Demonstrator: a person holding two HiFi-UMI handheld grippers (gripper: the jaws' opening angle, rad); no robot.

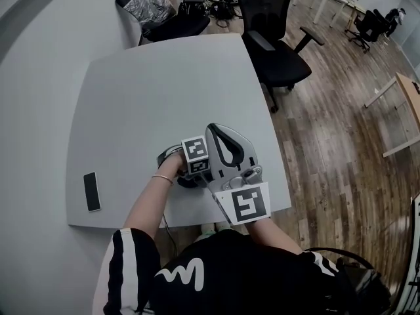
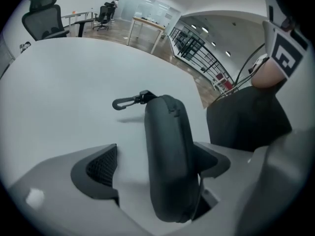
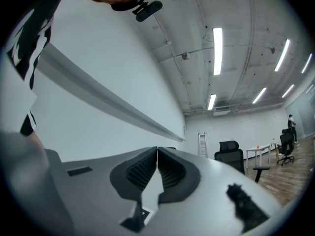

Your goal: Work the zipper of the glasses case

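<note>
Dark glasses case (image 2: 165, 132) lying on the grey worktop (image 1: 164, 90), between the spread jaws of the left hand-held gripper (image 2: 170, 156).

The only print is the black-and-white square markers on the gripper cube (image 1: 195, 151). The head view alone shows the black office chair (image 1: 272, 38) beyond the worktop and a dark phone (image 1: 92, 191) near its left edge. The left gripper view alone shows the zipped case and its carabiner clip (image 2: 125, 102), with the pad at picture left clear of the case. The right hand-held gripper (image 3: 157, 151), its jaws pressed together on nothing, faces wall, ceiling lights (image 3: 217, 43) and a ladder (image 3: 202, 144).
</note>
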